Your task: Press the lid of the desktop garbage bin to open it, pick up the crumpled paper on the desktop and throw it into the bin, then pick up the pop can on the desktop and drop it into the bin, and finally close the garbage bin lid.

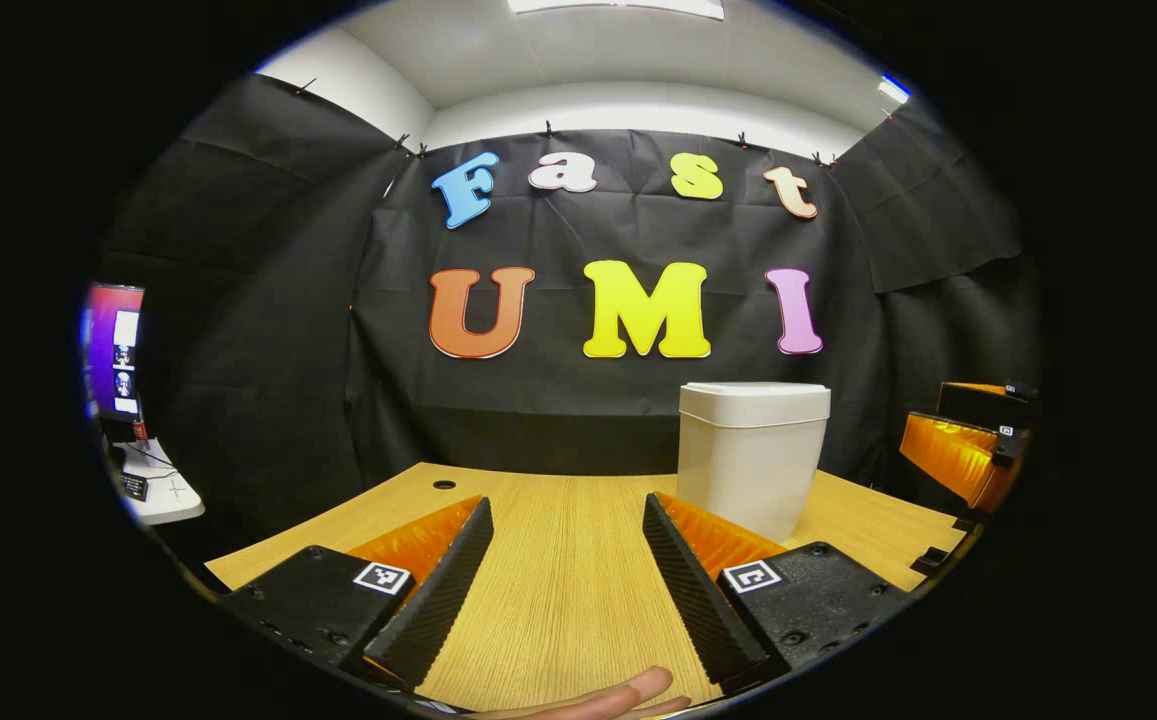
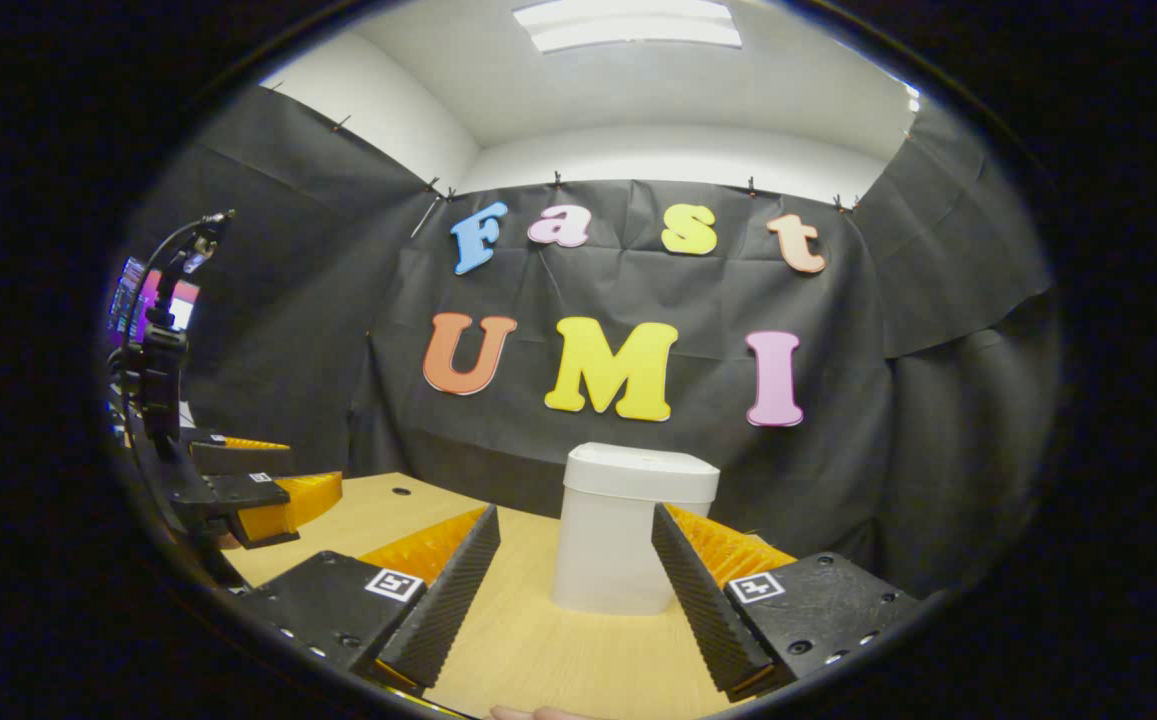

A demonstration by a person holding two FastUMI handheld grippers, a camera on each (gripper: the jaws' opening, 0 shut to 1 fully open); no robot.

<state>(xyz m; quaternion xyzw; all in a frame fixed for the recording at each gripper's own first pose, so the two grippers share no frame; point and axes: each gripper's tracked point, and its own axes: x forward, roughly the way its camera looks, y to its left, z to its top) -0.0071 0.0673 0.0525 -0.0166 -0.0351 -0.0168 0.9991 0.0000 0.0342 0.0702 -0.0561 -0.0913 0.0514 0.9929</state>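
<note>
Table of pale wood grain lies under both your tongs, and the white plastic garbage bin stands upright on it, lid down, likely waiting for the press. Your right tongs hang wide and empty, the bin straight ahead between their fingers. Your left tongs are wide and empty too; the bin sits ahead and to their right.

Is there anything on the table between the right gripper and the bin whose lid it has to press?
Nothing visible: bare table lies between the open right gripper and the bin, whose lid is shut.
</note>
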